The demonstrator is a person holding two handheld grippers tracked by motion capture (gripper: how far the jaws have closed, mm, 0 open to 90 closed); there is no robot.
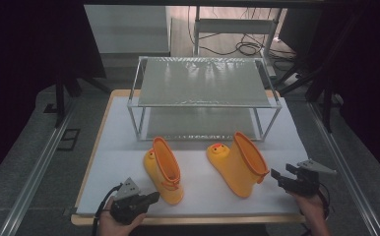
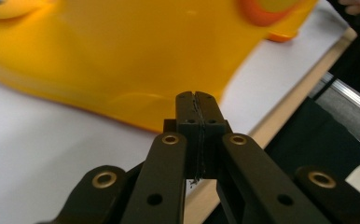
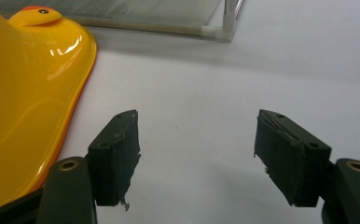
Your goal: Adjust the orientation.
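Two yellow rubber boots with orange rims and duck faces stand on the white table top (image 1: 198,182). The left boot (image 1: 163,169) is just ahead of my left gripper (image 1: 153,196), whose jaws are pressed together with nothing between them. In the left gripper view that boot (image 2: 136,51) looms right past the shut tips (image 2: 197,97). The right boot (image 1: 239,164) stands left of my right gripper (image 1: 275,174). That gripper (image 3: 194,149) is open over bare table, the right boot (image 3: 24,93) beside its left jaw.
A two-level metal rack (image 1: 203,81) with mesh shelves stands at the back of the table, its foot (image 3: 220,30) in the right gripper view. The wooden table edge (image 2: 285,112) runs close behind the left gripper. Cables lie on the floor beyond the rack.
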